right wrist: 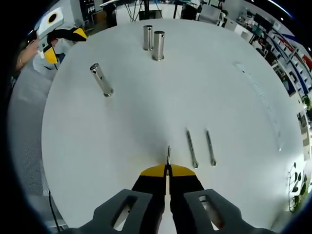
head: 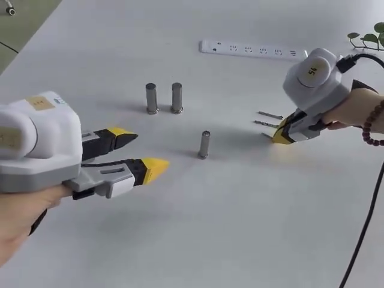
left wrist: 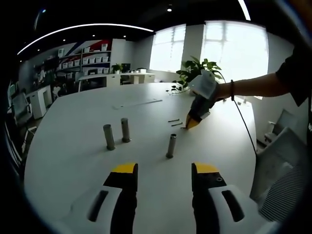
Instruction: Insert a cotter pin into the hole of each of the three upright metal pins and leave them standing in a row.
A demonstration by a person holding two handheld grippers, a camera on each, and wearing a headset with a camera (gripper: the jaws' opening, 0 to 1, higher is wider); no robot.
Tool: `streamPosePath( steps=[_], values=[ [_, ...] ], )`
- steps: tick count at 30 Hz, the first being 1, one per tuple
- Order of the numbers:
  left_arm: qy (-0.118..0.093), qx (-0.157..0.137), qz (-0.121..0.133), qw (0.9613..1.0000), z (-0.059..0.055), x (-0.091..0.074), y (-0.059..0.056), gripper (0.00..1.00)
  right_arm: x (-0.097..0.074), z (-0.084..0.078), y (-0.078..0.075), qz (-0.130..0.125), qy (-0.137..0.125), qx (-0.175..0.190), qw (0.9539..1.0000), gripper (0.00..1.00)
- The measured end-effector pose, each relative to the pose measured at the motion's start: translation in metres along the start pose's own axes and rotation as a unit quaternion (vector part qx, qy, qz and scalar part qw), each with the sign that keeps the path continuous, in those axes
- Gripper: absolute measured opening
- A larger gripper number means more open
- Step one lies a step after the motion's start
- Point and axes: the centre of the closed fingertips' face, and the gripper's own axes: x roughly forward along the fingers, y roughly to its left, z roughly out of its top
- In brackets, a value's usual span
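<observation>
Three upright metal pins stand on the white table: two side by side [head: 152, 98] [head: 176, 98] and one apart, nearer me [head: 204, 144]. My right gripper [head: 281, 137] is down at the table, shut on a thin cotter pin [right wrist: 168, 155] that pokes out past its yellow tips. Two more cotter pins [head: 270, 114] [head: 266, 124] lie beside it, also seen as cotter pins [right wrist: 191, 148] [right wrist: 210, 147] in the right gripper view. My left gripper [head: 139, 151] hovers open and holds nothing, left of the single metal pin [left wrist: 171, 146], with its jaws well apart.
A white power strip [head: 252, 49] lies at the back of the table. A potted plant [head: 369, 37] sits at the far right edge. A black cable [head: 366, 222] runs down from the right gripper.
</observation>
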Motion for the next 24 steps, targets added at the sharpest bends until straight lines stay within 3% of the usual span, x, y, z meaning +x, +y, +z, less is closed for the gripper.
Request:
streamPosePath(
  steps=[9,19,24],
  values=[
    [0.003,-0.006,-0.017,0.9998,0.001,0.008,-0.013,0.38,-0.007,0.01,0.008,-0.01,-0.014,-0.032,0.9993,0.0],
    [0.014,-0.023,-0.041,0.9988,0.0,0.02,-0.029,0.34,-0.03,0.033,0.043,-0.028,-0.056,-0.082,0.9947,0.0],
    [0.012,-0.041,-0.058,0.9974,0.003,0.025,-0.038,0.3,-0.042,0.051,0.066,-0.024,-0.078,-0.123,0.9891,0.0]
  ],
)
